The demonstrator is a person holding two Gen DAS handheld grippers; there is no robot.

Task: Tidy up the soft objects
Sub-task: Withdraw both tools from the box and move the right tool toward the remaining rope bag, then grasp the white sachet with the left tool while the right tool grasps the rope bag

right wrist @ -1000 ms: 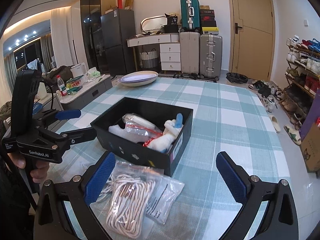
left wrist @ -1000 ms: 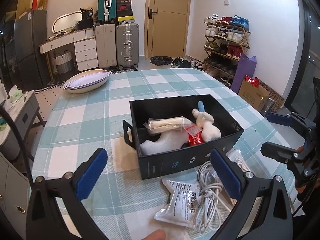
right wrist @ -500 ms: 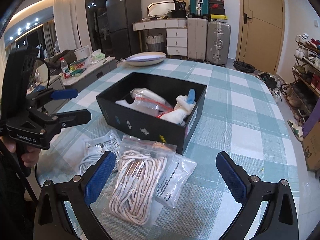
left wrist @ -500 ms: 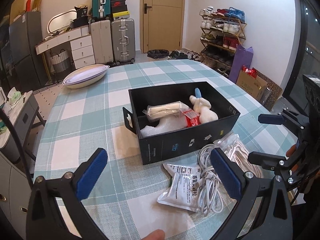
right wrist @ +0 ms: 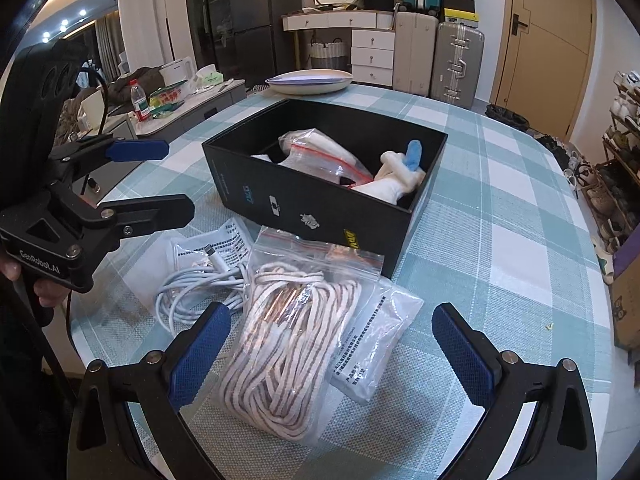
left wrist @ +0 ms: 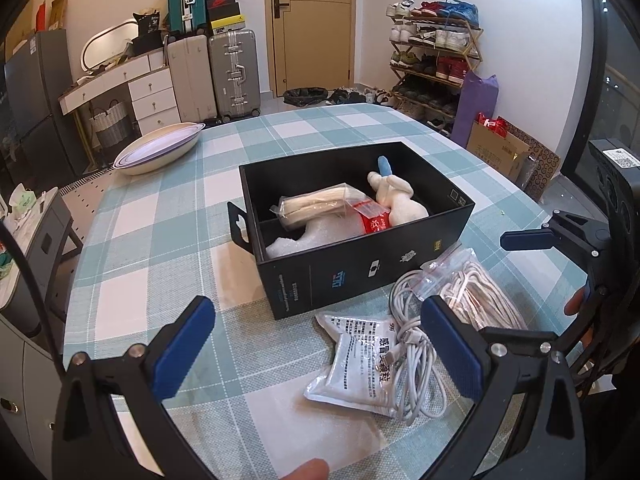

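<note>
Checked tablecloth bare beyond black box.

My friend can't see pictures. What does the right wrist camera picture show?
An open right claw hovers over a clear bag of rope on a checked tablecloth. A white cable and a flat packet lie beside it, in front of a black box holding a plush toy. The left claw is open at left.

L gripper & R gripper: jaws wide apart, nothing held, both hovering.
</note>
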